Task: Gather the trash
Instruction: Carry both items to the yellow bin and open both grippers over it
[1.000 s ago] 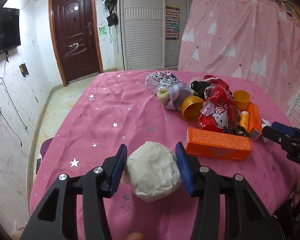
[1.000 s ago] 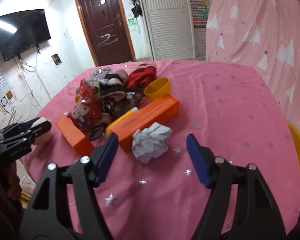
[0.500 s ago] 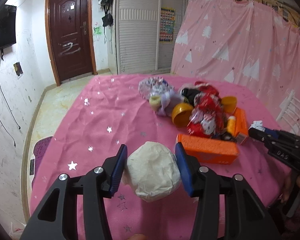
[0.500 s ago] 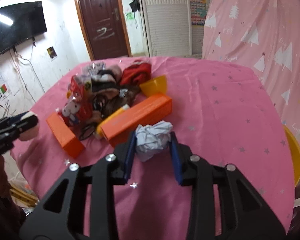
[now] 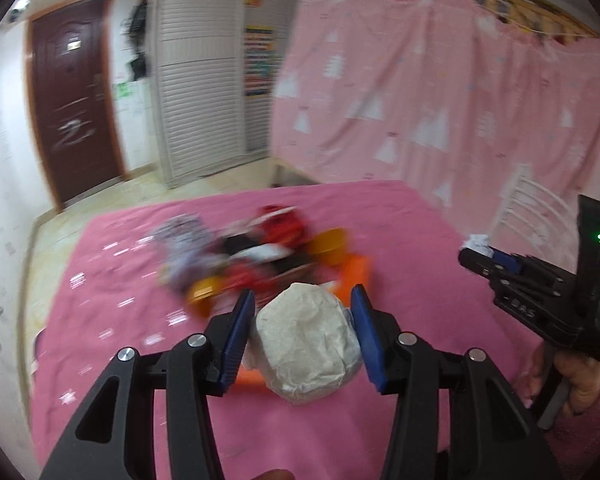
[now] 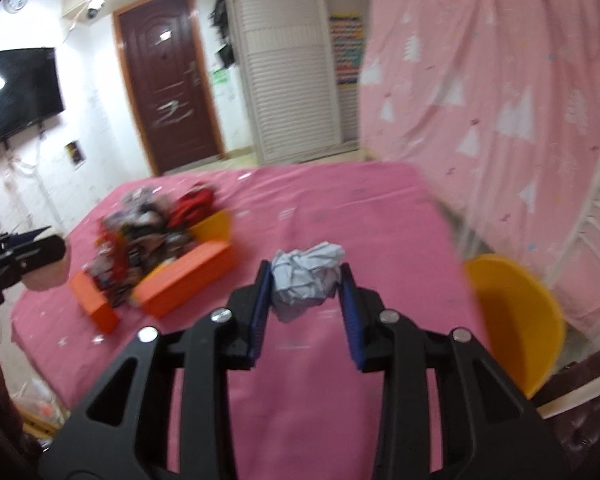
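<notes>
A crumpled paper ball [image 6: 305, 280] sits pinched between the blue pads of the right gripper [image 6: 305, 312], above the pink tablecloth [image 6: 340, 208]. The left gripper [image 5: 305, 336] clamps a round white wad [image 5: 306, 354], hiding part of an orange box [image 5: 354, 270]. Behind, the clutter pile [image 5: 256, 256] is motion-blurred. A yellow bin [image 6: 516, 320] stands just past the table's right edge, its lower part cut off.
</notes>
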`<state>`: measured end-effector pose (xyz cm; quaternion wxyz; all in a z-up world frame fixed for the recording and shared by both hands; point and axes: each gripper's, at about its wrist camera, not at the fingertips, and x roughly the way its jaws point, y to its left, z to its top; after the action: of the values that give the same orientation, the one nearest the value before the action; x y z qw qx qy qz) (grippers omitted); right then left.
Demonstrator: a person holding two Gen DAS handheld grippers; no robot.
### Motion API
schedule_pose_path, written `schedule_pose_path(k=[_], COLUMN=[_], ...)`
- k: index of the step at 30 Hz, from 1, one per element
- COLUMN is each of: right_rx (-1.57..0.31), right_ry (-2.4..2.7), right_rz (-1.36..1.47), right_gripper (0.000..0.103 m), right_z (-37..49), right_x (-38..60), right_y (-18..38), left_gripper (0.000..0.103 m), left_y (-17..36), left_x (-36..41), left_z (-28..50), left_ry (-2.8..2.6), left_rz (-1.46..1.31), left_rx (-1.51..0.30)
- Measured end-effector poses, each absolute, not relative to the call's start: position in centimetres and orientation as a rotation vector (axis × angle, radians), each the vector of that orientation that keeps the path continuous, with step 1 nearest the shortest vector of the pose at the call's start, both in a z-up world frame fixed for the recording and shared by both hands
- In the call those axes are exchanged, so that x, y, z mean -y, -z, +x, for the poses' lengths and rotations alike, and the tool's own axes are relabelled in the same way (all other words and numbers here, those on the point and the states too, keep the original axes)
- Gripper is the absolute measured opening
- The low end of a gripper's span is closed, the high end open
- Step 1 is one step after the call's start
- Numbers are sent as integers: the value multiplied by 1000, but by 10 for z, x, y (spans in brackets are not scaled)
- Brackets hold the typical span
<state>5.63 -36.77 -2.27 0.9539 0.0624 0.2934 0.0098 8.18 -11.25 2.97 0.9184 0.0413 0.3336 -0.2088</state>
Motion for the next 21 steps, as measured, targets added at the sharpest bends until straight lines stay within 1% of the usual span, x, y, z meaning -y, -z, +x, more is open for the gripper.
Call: schedule_pose_path(k=[8, 16, 21], right_rx=[-557, -583, -636], right_ry=[142, 196, 195], right_rz=[206, 294, 377], right_gripper=[32, 32, 32], right_z=[44, 45, 51], right_x=[452, 504, 529], right_y=[23, 45, 66], left_gripper=[44, 44, 44], left_y=[-38, -30, -12], left_x=[212, 299, 370], left_z=[94, 129, 152], left_ry=[608, 710, 752], left_rz=[114, 62, 72], left_rx=[-697, -804, -881])
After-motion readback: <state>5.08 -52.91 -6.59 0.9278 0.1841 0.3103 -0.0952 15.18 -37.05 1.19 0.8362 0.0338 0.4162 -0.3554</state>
